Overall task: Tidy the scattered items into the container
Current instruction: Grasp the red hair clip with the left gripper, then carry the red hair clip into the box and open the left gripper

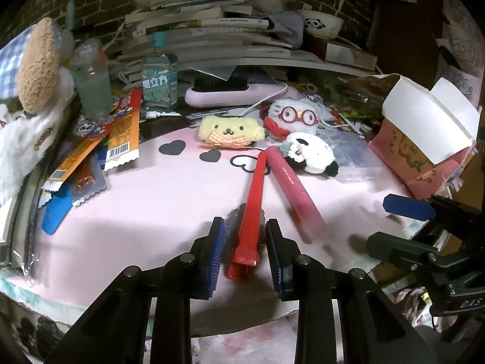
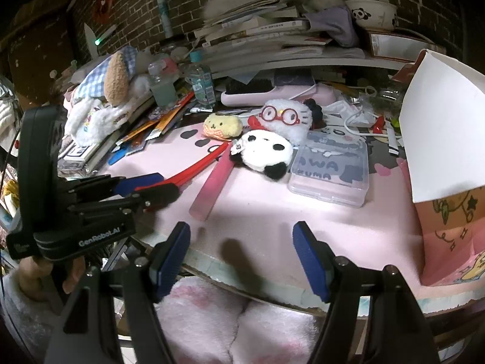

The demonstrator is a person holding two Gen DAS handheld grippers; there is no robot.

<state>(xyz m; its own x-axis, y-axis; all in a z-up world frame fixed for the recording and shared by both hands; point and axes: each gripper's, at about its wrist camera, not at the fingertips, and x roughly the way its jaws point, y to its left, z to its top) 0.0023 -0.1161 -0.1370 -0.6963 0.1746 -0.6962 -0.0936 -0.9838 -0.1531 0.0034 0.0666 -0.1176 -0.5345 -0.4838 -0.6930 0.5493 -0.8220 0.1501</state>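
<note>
Now, left gripper: its jaws straddle the red hair clip, one pad either side of the clip's hinged end; a sliver of space shows on both sides, so they have not quite bitten.
Right gripper: jaws wide, nothing between them, hanging over the near edge of the pink mat.
Red hair clip: directly between the left pads, its long blade running away from that gripper toward the plush toys.
Pink tube: just beside the clip, on the left gripper's right.
Container: probably the pink paper bag, standing open to the right of the right gripper, well apart from the clip.
Risk, slip: the clip is thin and smooth, caught only at its end, so it may pivot or squirt out as the pads close.
Risk, nudge: the clip's far tip reaches toward the panda plush, and a swinging lift could drag it.
Risk, bag: its folded white rim looks light, so a bump could tip it.
Writing, left gripper body: "GenRobot.AI".
Writing, clear case: "AWA" and "UMA", partly read.
Writing, pink tube: too small to read.
</note>
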